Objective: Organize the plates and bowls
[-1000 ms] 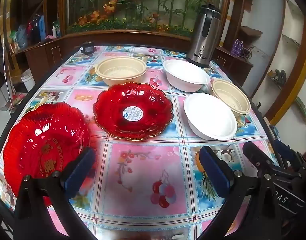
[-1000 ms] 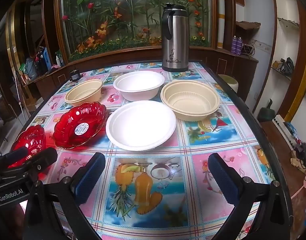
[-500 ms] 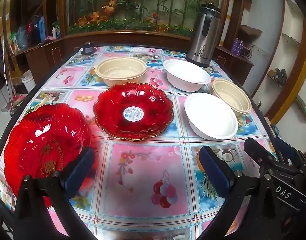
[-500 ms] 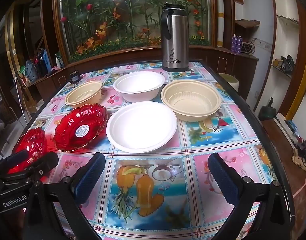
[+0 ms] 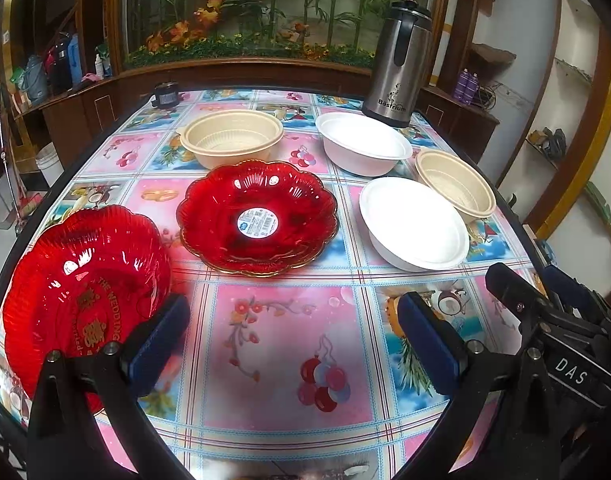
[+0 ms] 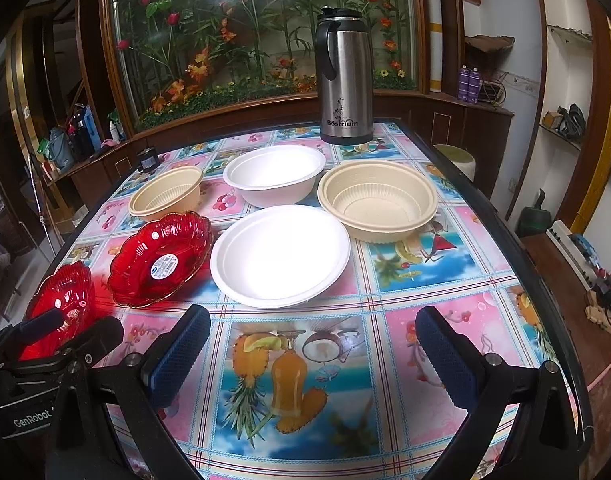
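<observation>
Both wide open, empty: left hand-held gripper [image 5: 293, 344], right hand-held gripper [image 6: 311, 354]. Red plate [image 5: 85, 300] at left's 10 o'clock, labelled red plate [image 5: 257, 218] at 12; white bowl [image 6: 280, 255] at right's 12. Best: pinch rim, lift level, nest like w/ like.

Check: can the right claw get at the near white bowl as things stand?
Probably yes. The right claw is open and empty, the near white bowl sits straight ahead, and only bare tablecloth lies between them.
</observation>
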